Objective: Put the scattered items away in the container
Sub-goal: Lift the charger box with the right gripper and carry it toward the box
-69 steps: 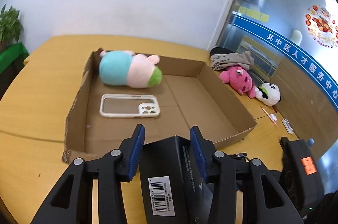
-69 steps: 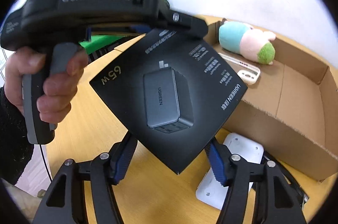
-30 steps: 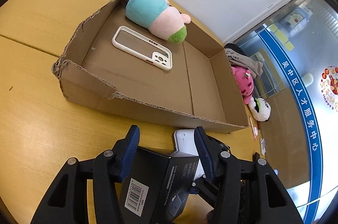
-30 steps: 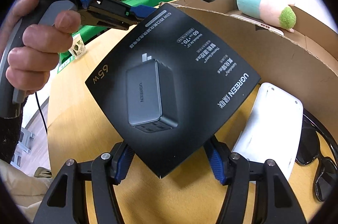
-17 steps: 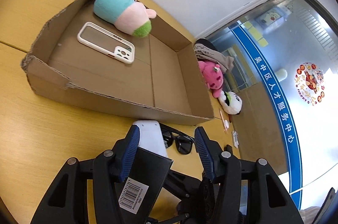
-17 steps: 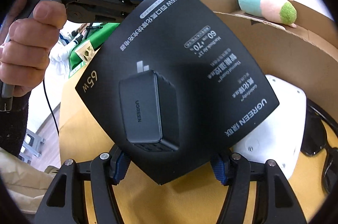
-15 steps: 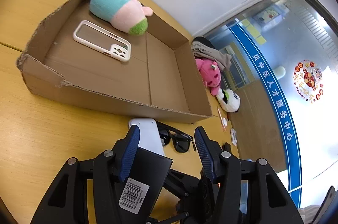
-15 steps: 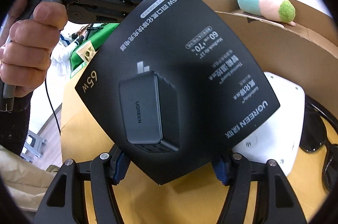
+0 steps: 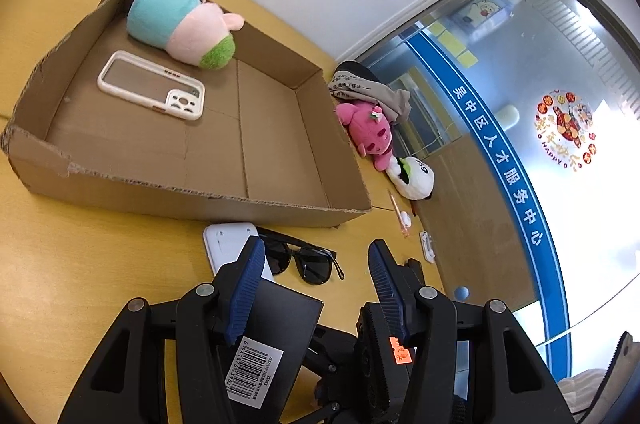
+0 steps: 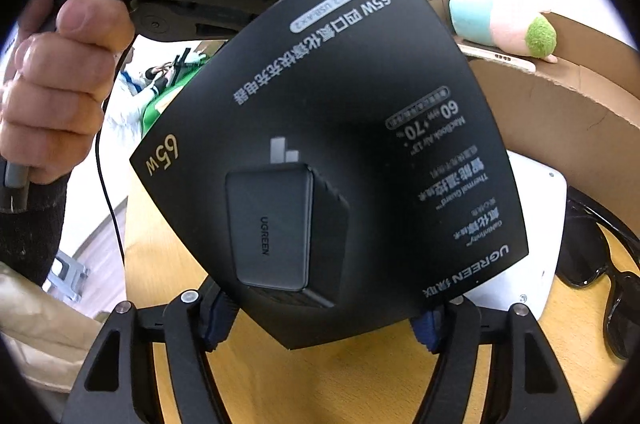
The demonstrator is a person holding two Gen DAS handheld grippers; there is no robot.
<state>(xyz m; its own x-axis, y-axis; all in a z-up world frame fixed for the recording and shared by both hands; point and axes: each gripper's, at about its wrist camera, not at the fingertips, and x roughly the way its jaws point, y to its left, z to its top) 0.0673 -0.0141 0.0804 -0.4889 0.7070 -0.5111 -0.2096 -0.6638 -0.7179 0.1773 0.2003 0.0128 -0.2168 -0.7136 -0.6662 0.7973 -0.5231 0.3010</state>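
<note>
Left wrist — carton (image 9: 192, 193) holds plush (image 9: 180, 23), case (image 9: 152, 85), left gripper (image 9: 316, 247) spread, right gripper (image 10: 320, 320) pinching box (image 10: 340, 127).

Black charger box (image 10: 340, 143) between right hand-held gripper (image 10: 320, 320) fingers, cardboard tray (image 10: 560, 111) behind

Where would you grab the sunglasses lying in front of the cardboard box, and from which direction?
Probably at the bridge between the lenses of the sunglasses, coming straight down from above with the jaws across the thin frame. They lie flat on the table, with the white device close beside them and the cardboard box wall just behind, so a sideways approach looks crowded.
</note>
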